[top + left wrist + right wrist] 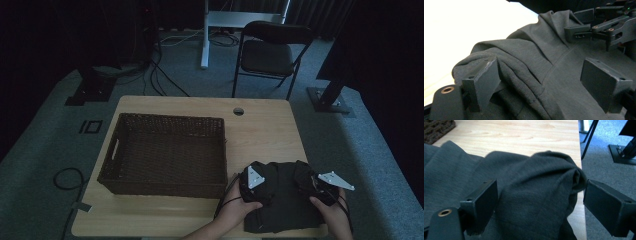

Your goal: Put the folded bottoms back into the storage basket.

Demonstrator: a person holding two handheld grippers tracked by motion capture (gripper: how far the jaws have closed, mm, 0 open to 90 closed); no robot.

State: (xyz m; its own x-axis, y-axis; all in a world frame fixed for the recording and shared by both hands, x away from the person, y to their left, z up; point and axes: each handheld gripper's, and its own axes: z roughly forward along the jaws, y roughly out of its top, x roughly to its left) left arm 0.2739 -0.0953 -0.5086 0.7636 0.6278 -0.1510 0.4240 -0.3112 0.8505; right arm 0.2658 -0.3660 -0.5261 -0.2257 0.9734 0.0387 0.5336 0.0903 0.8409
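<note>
One wooden table [265, 130] carries one dark woven basket [165, 155] toward its left edge and one dark grey garment [282, 200] at its near right corner. One round hole [238, 111] sits near the table's far edge. Two grippers work at the garment, the left gripper [252, 182] and the right gripper [320, 185], one in each of two hands. Beyond the far edge, one black chair [270, 55] stands on the floor.
</note>
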